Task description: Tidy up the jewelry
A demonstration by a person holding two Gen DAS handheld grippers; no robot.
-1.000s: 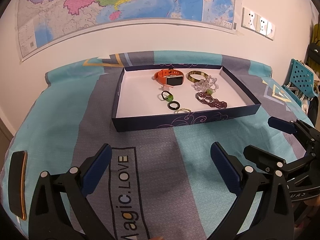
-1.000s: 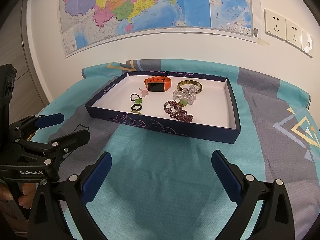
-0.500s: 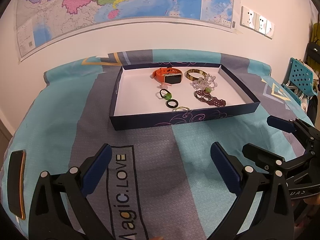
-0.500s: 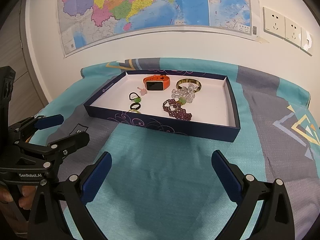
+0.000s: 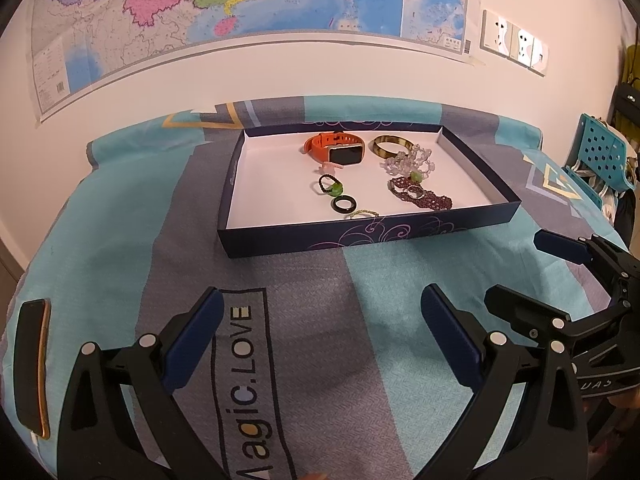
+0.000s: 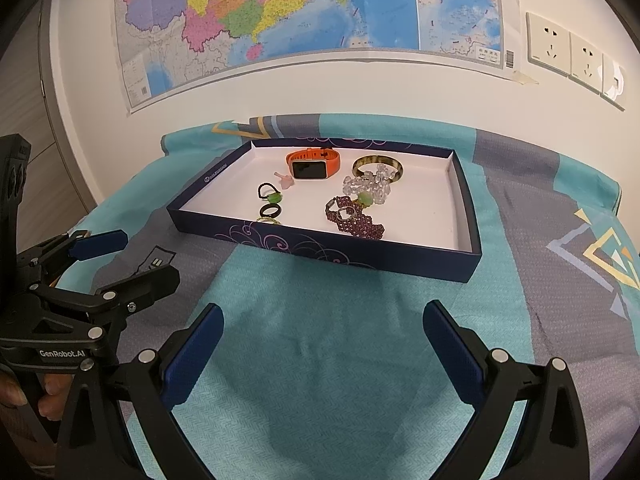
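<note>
A shallow dark blue box (image 5: 360, 236) with a white inside sits on a bed covered by a teal and grey cloth (image 5: 120, 240), in the middle of both wrist views. All the jewelry lies inside the box.

In the left wrist view, an orange smartwatch (image 5: 338, 150) rests near the box's far wall, with a gold-toned bangle (image 5: 392, 145) just to its right. A clear bead bracelet (image 5: 408, 164) with a green bead touches the bangle's near side. Below it lies a dark red beaded bracelet (image 5: 422, 196) with a small ring on top of it. Left of centre sit a small pink piece (image 5: 332, 166), a thin black ring with a green stone (image 5: 330, 186), a black ring (image 5: 345, 204) and a thin gold ring (image 5: 364, 213) close to the near wall.

The left gripper (image 5: 322, 330) fills the bottom of its own view, its blue-padded fingers spread wide over the cloth, holding nothing. The right gripper (image 6: 323, 340) fills the bottom of its own view in the same way, wide open and empty. Each gripper also appears at the edge of the other's view, well short of the box.

A dark phone (image 5: 30, 368) lies at the lower left edge of the left wrist view. A colourful map (image 6: 300, 12) hangs on the wall across the top, with wall sockets (image 6: 568, 54) at the upper right.
</note>
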